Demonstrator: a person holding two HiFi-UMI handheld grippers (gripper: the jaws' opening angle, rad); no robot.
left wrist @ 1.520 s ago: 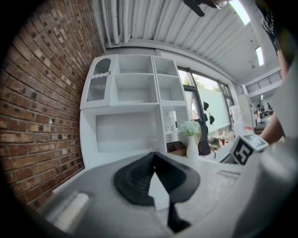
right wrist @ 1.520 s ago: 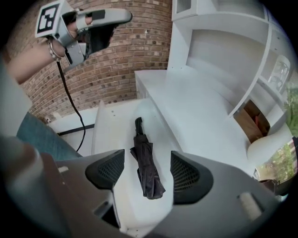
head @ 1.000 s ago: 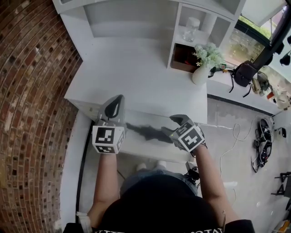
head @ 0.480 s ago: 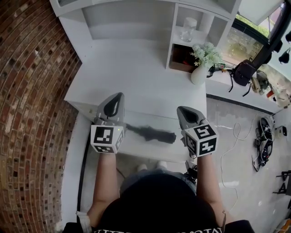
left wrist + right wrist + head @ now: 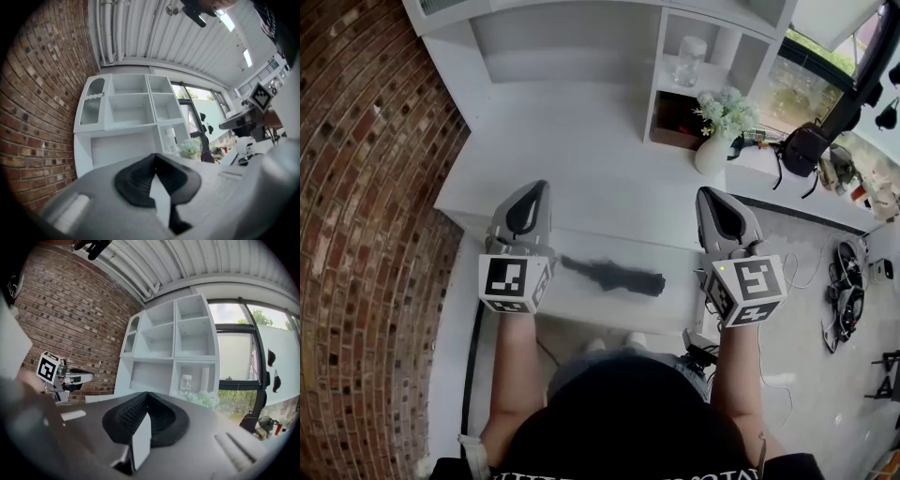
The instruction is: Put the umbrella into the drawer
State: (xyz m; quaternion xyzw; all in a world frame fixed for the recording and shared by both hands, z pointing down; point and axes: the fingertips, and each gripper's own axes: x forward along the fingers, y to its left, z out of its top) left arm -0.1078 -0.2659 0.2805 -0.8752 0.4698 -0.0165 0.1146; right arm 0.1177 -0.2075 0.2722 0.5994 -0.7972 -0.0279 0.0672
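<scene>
A black folded umbrella [image 5: 614,275] lies flat in the open white drawer [image 5: 581,302] under the desk's front edge. Nothing touches it. My left gripper [image 5: 538,186] hangs above the drawer's left end, shut and empty; in the left gripper view its dark pads [image 5: 140,180] meet at the tips [image 5: 153,155]. My right gripper [image 5: 711,192] is up above the drawer's right end, also shut and empty, its tips [image 5: 146,393] together. Each gripper shows small in the other's view: the right gripper [image 5: 243,119] and the left gripper [image 5: 70,377].
Behind the white desk top [image 5: 572,141] stands a shelf unit with a glass jar [image 5: 692,58]. A white vase of flowers [image 5: 717,131] stands at the desk's right end. A brick wall [image 5: 366,187] lies to the left; bags and cables [image 5: 844,300] lie on the floor at right.
My right gripper has left the umbrella's right end, risen out of the drawer and swung level. The left gripper has risen a little. The umbrella stays in the drawer.
</scene>
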